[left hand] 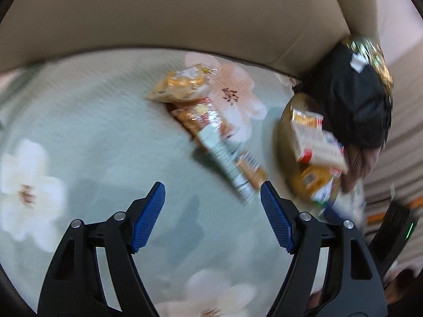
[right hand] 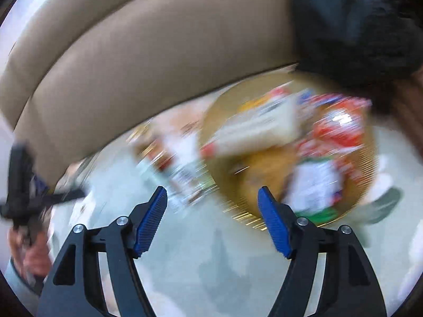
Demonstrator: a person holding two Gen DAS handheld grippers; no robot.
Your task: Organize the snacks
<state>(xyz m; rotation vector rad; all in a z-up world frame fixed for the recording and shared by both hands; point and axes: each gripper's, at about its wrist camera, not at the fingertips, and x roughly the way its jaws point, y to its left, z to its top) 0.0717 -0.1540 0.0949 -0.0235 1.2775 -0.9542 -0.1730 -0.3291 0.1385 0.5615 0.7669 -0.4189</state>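
1. Landmark: a round golden tray lies on a pale green floral cloth, just in front of a beige cushioned backrest. Whether the cloth covers a bed or a sofa seat cannot be told.
2. Tray contents: several snack packets are piled inside it, among them a white box-like pack and a red wrapper. Blur hides the labels.
3. Loose snacks: a row of packets remains outside the tray on the side away from a black bag. An orange packet lies farthest from the tray; a pale green packet lies nearest.
4. Left gripper: jaws released, nothing between them, hovering beside the near end of the pale green packet.
5. Right gripper: jaws released and empty, poised at the near rim of the tray.
6. Step in hand, as a judgement: collection of loose packets into the tray, partly complete.
7. Next move: align the left jaws across the pale green packet, clench, lift, and carry it over the tray rim.
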